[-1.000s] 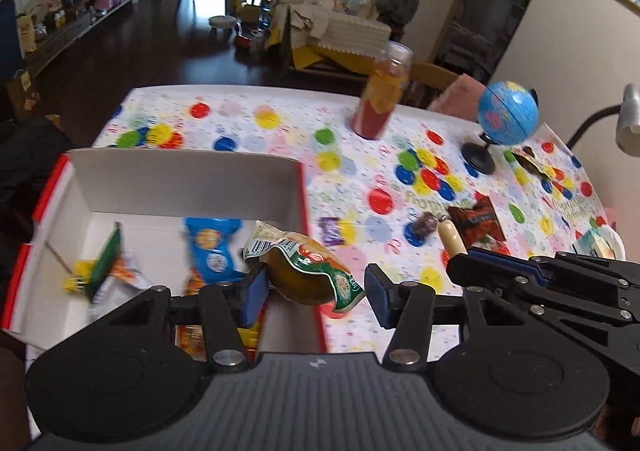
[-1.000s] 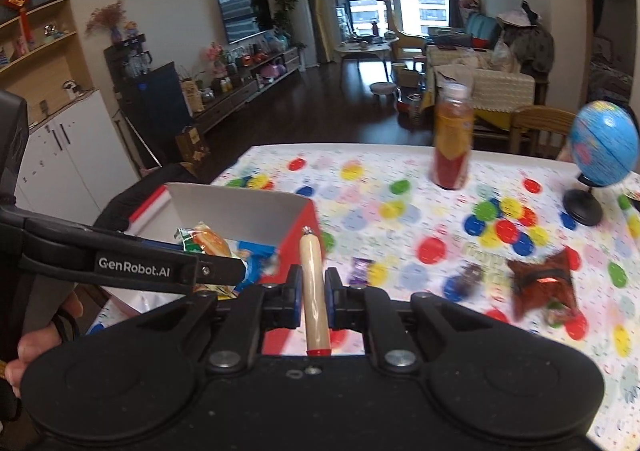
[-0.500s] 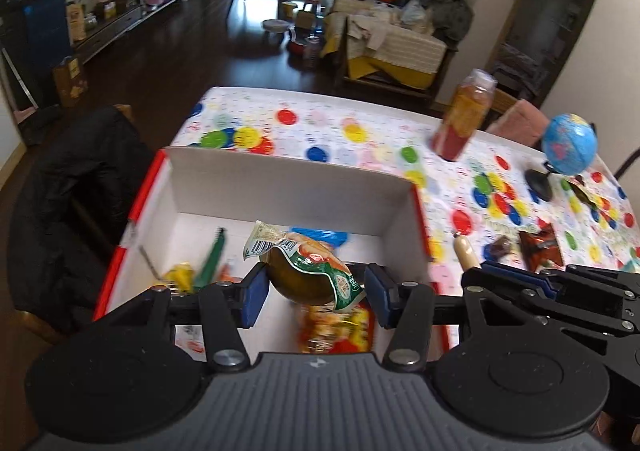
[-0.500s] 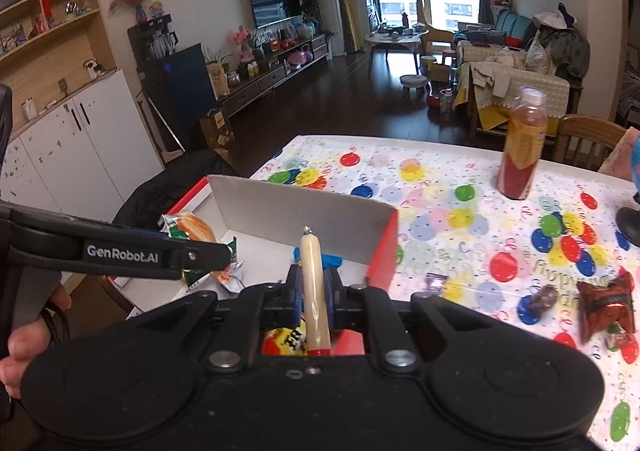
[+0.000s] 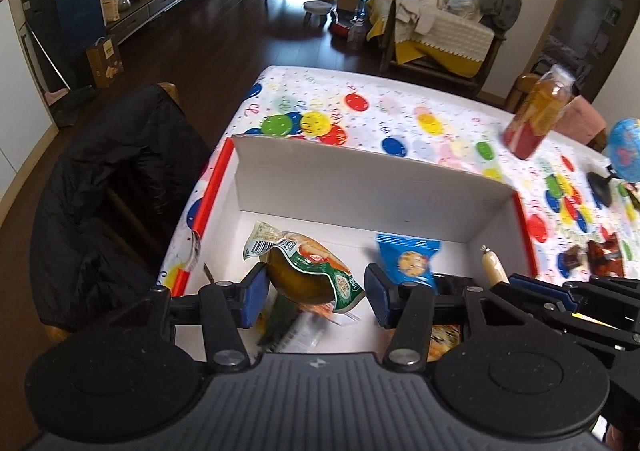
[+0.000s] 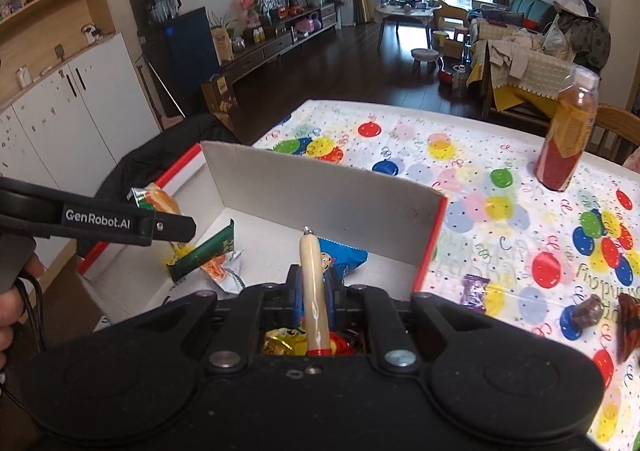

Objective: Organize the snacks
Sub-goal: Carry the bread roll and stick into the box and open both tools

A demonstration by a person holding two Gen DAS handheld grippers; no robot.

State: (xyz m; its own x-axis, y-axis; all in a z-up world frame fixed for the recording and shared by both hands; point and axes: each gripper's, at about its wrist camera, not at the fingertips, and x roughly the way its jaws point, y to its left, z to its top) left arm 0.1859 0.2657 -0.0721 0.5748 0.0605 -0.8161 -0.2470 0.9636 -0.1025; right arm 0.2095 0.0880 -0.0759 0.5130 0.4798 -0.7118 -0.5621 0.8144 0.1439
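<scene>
Left gripper: clenched on a green snack packet, which is held between the blue pads above the open box (the packet bulges round and dark in the middle).
Right gripper: clamped tight on a pale sausage stick, which stands up between the closed jaws with its red end nearest the camera.
Box: a white cardboard box with red edges is set on the near left part of the table; both grippers are held over it.
Inside the box: a blue biscuit packet is seen toward the far right corner, a green bar toward the left, and yellow and red wrappers at the near side.
Table: it is covered with a balloon-print cloth.
Loose snacks: a purple candy and dark red packets are left on the cloth to the right of the box.
Bottle: it stands upright at the far right of the table, well apart from the box.
Globe: a small one is seen at the right edge.
Jacket: a black one is draped over a chair to the left of the table.
</scene>
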